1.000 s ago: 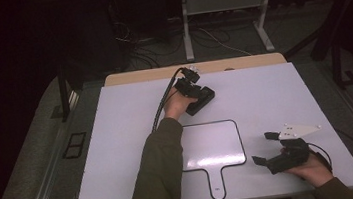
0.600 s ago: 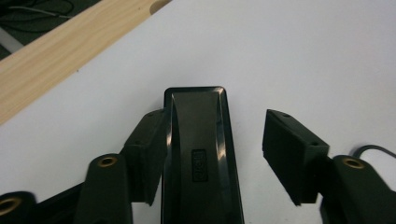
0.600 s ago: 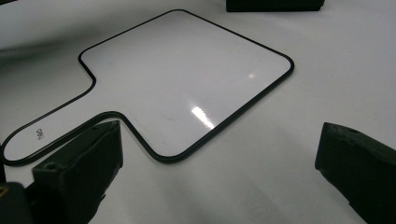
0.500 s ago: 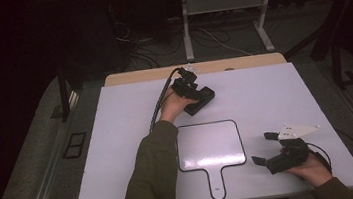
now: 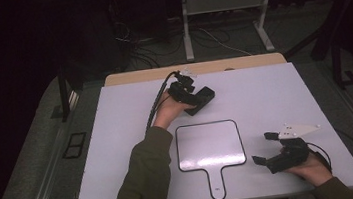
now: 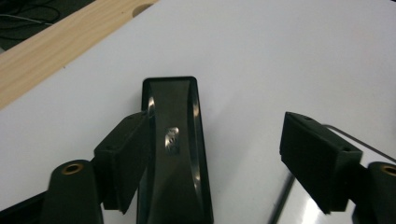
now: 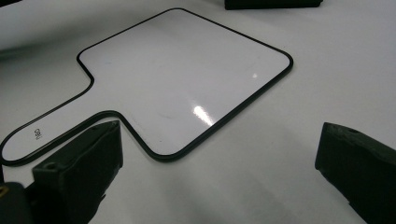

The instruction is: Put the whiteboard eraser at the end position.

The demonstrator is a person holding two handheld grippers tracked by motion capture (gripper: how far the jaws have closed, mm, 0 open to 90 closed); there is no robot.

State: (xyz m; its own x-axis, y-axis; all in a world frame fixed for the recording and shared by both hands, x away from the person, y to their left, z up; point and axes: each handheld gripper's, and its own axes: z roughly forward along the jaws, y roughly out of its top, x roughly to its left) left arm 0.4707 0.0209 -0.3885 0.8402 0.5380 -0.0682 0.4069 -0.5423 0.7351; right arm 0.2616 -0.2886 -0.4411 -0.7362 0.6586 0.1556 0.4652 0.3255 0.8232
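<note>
- High view is showing the left gripper (image 5: 199, 98) at the far middle of the table (image 5: 274, 93), over a black eraser (image 5: 203, 100) that is lying flat on the white top.
- In the left gripper view its jaws are standing apart, having just been opening; the eraser (image 6: 173, 154) is sitting between them, touching or just beside the left jaw and well clear of the right one, so it is no longer being pinched.
- Judging by that, the eraser is being set down beyond the board; drawing the hand away is what is left.
- The handled whiteboard (image 5: 210, 146) is lying nearer the person, between the two grippers, its face looking clean.
- The right gripper (image 5: 266, 149) is resting at the near right, jaws wide and holding nothing, pointing toward the board (image 7: 187, 79).
</note>
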